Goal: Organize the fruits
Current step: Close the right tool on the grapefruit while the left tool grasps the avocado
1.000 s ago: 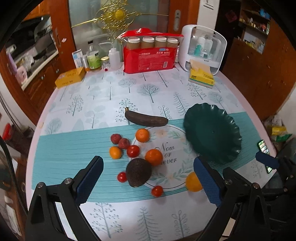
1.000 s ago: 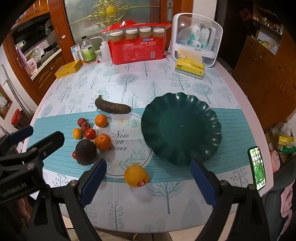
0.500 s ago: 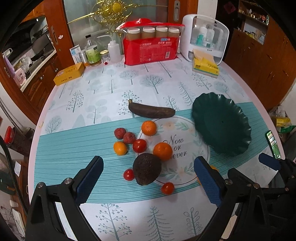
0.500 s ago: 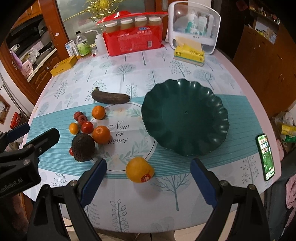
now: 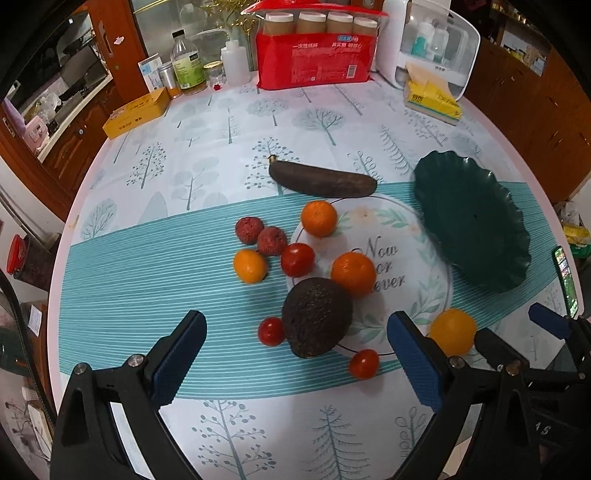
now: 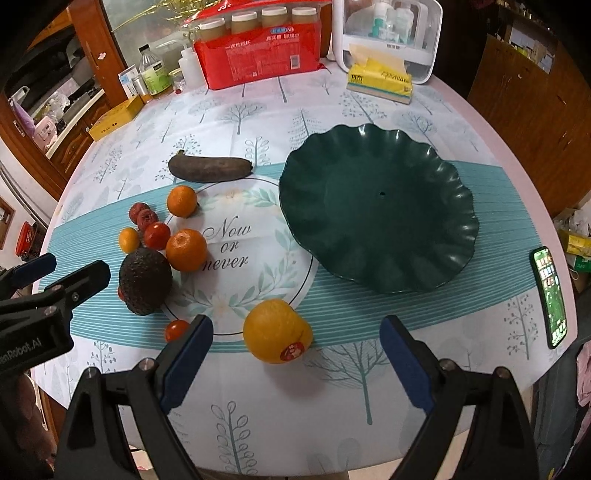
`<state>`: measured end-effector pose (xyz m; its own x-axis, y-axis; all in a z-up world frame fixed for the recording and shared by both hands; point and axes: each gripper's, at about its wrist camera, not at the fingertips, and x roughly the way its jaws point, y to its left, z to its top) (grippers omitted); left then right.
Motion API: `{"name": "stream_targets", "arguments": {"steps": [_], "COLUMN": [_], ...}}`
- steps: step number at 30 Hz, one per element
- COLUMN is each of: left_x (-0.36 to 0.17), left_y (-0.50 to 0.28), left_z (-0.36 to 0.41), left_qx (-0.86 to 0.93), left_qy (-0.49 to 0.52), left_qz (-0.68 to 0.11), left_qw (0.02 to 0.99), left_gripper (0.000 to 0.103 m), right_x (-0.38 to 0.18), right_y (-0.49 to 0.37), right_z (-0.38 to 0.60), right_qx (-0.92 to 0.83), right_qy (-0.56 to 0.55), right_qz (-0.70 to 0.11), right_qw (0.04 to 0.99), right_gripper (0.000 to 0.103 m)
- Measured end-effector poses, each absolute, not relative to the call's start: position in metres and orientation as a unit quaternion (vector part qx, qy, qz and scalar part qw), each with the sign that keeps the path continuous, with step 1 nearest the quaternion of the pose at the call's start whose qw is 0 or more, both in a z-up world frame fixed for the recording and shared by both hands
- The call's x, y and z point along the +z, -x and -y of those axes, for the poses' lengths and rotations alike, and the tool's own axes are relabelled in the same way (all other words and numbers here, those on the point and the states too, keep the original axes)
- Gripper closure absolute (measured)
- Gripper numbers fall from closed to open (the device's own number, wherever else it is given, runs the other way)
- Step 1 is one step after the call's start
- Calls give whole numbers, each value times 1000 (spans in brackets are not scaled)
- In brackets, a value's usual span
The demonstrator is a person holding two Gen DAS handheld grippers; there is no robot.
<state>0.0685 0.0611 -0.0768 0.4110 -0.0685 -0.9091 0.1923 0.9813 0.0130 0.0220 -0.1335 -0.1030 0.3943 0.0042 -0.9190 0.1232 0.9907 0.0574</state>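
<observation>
A dark green scalloped plate (image 6: 376,206) sits empty on the right of the table; it also shows in the left wrist view (image 5: 472,221). A dark avocado (image 5: 316,317), oranges (image 5: 352,273), tomatoes (image 5: 297,259), lychees (image 5: 271,240) and a brown banana (image 5: 321,181) lie left of it. A yellow-orange fruit with a sticker (image 6: 277,330) lies nearest. My left gripper (image 5: 295,363) is open, just short of the avocado. My right gripper (image 6: 295,363) is open, just short of the stickered fruit.
A phone (image 6: 550,295) lies at the table's right edge. A red package with jars (image 6: 258,55), bottles (image 6: 155,74), a yellow box (image 6: 114,116), a tissue pack (image 6: 380,79) and a white organizer (image 6: 388,33) line the far side. Wooden cabinets surround the table.
Both grippers have moved forward and lower toward the table. The fruits look larger and nearer. Nothing on the table has moved.
</observation>
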Motion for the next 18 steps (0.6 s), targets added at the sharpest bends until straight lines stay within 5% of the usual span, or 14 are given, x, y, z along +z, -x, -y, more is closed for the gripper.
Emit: {"name": "stream_targets", "arguments": {"steps": [11, 18], "left_x": [-104, -121], "left_y": [-82, -90], "left_z": [-107, -101], "left_qx": [-71, -95], "left_qy": [-30, -11], "left_qz": [-566, -582], "left_qw": [821, 808], "left_gripper": [5, 5], "right_x": [-128, -146], "right_y": [-31, -36], "right_z": [133, 129], "right_qx": [-24, -8], "right_qy": [-80, -91], "right_qz": [-568, -582], "right_qw": [819, 808], "right_gripper": [11, 20]}}
